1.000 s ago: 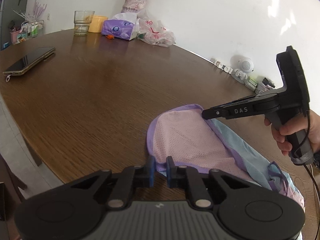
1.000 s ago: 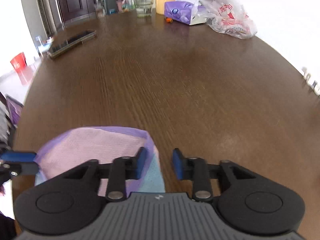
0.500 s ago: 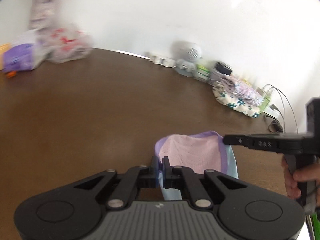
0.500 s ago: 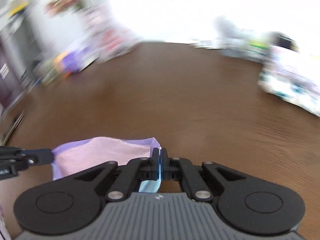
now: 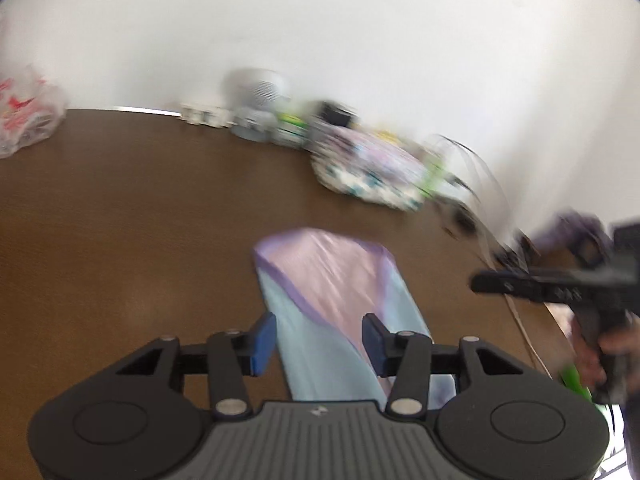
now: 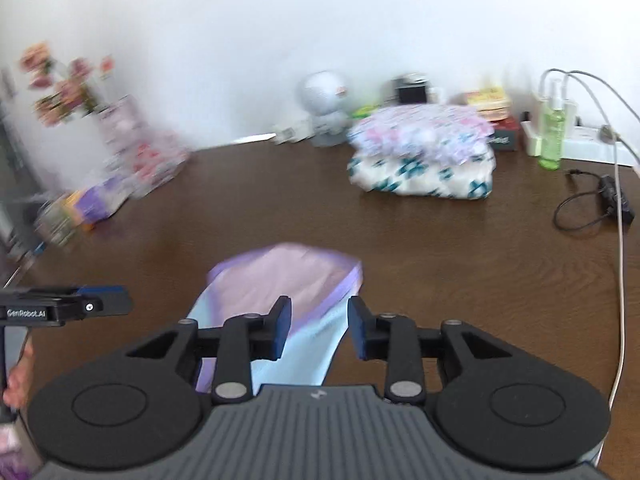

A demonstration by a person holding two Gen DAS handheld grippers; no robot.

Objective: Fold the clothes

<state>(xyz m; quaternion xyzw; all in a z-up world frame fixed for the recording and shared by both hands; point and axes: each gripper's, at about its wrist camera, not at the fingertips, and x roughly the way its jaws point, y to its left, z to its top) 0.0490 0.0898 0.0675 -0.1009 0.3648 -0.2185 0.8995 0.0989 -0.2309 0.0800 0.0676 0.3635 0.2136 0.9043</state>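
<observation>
Ahead of both tools the brown table [image 6: 400, 240] lies bare beyond the folded pink-and-blue garment [image 6: 280, 284], which sits between and just ahead of the parted jaws. Farther ahead and right of the right gripper [image 6: 316, 330], a folded floral pile [image 6: 424, 160] blocks the way, with a black cable [image 6: 592, 204] and green bottle [image 6: 551, 136] beside it. Left of it stand what seems a blurred tissue pack [image 6: 96, 204] and the left gripper [image 5: 318, 340].
</observation>
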